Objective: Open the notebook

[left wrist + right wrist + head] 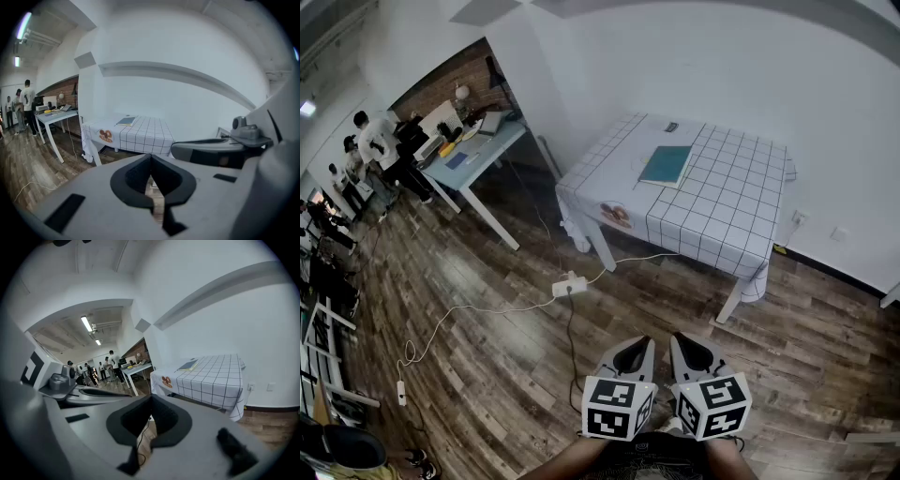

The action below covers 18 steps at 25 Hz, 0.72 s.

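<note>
Notebook (666,165), closed, flat on checked table (727,211)

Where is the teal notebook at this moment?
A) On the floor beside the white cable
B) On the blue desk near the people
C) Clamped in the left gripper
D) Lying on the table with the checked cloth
D: the notebook lies flat on the checked table, well away from the left gripper and the right gripper, which are both shut and hold nothing.
</note>
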Tool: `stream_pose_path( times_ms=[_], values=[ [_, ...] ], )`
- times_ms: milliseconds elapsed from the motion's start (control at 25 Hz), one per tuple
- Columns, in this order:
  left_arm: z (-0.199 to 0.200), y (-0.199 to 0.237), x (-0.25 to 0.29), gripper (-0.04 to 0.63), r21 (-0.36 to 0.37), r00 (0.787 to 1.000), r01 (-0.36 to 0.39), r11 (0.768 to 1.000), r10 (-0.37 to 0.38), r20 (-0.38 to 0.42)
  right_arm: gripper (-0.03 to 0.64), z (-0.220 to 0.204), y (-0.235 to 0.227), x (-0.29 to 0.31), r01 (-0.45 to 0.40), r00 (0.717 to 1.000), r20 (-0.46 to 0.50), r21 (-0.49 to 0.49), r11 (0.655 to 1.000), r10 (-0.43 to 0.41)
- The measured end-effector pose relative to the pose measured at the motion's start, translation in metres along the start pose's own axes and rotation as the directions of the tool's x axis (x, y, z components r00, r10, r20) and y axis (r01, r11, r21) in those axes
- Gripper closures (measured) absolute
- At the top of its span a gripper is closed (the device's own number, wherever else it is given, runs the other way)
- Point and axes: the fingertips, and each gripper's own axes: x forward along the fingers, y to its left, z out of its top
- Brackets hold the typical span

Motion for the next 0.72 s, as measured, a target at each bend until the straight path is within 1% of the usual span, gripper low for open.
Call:
stream_pose_path(
  times_ms=[240,400,720],
  values=[
    [0.002,-0.011,0.003,0.584,-0.005,1.0,-0.001,1.0,0.001,0.004,0.604,-0.001,-0.005,-0.009,-0.005,1.0,-0.007,-0.013,1.0,0.005],
    [0.003,-0.02,0.007,0.584,0.002,1.0,0.007,1.0,-0.007,0.0,0.604,-0.002,-0.013,-0.011,0.004,1.0,-0.009,0.002,1.0,-0.004],
    [0.009,-0.02,0.02,0.584,0.009,1.0,0.018,1.0,-0.018,-0.006,0.603,0.0,-0.023,-0.006,0.021,1.0,-0.012,-0.001,1.0,-0.021]
  ],
)
